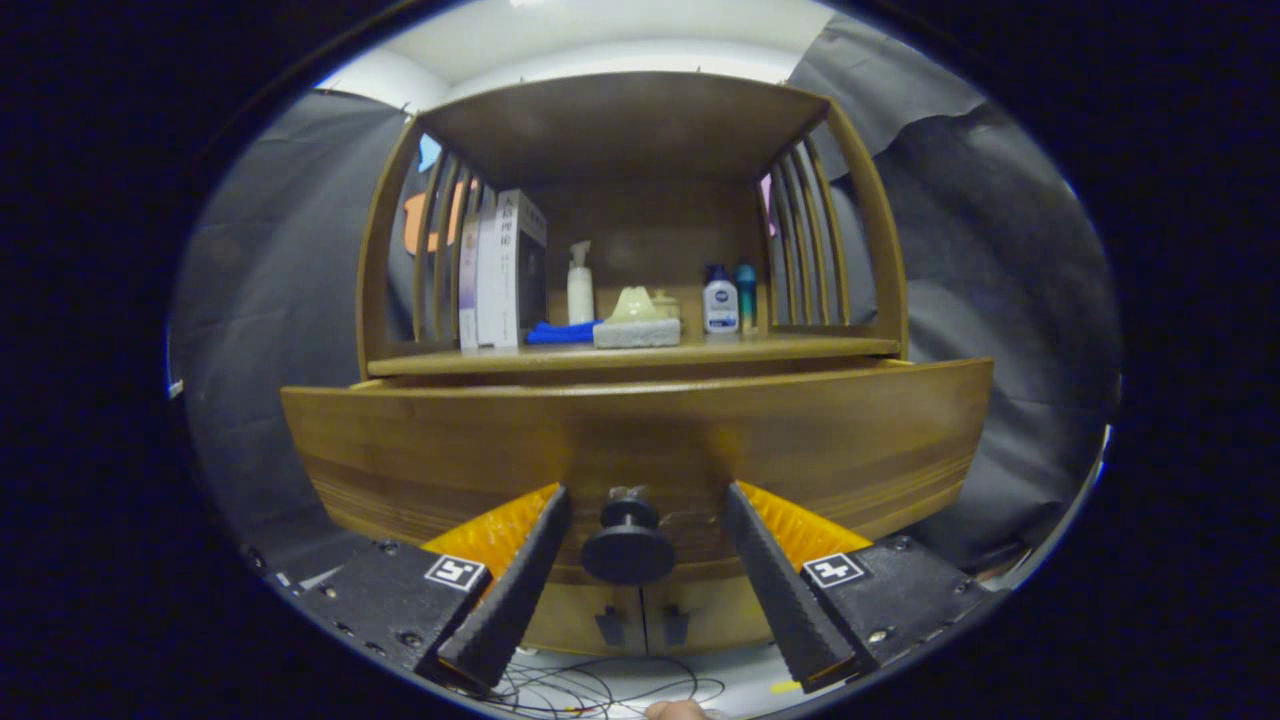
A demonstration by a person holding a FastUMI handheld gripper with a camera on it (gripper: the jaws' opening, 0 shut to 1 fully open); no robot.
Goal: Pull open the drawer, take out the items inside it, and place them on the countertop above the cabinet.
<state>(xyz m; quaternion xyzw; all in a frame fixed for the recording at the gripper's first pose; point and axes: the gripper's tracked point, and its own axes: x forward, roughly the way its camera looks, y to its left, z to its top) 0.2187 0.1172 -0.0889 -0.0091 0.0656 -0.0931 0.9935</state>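
The gripper [640, 495] gapes wide around the knob [628, 545] of the drawer [640, 440], fingers [520, 580] clear of it, shelf [630, 355] above.

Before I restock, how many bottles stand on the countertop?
3: a white pump bottle beside the books, and two small bottles at the far end. Others may hide behind.

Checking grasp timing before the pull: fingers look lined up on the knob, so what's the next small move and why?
Probably close the gripper on the drawer knob. The knob sits between the two open fingers, neither pressing on it. The drawer front already stands a little out from the countertop, but its inside is hidden, so a grip is needed to pull it further.
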